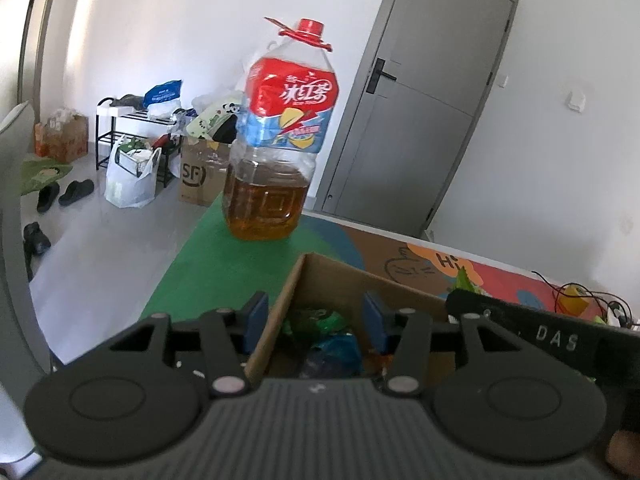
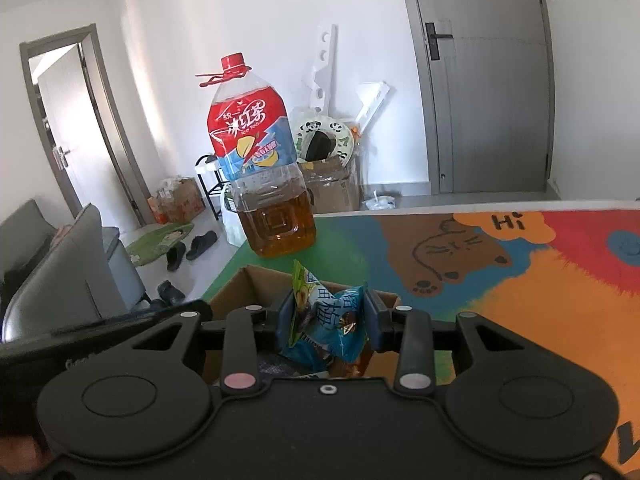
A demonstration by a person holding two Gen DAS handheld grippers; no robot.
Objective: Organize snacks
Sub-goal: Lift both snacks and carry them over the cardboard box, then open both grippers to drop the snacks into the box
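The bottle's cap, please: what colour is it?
Red, clearest in the right wrist view: bottle cap.

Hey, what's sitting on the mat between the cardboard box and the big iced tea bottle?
Nothing: in the right wrist view, only bare green mat separates the cardboard box from the iced tea bottle.

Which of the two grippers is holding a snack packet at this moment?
The right gripper: its jaws are shut on a blue snack packet above the cardboard box. The left gripper is open, with nothing between its jaws.
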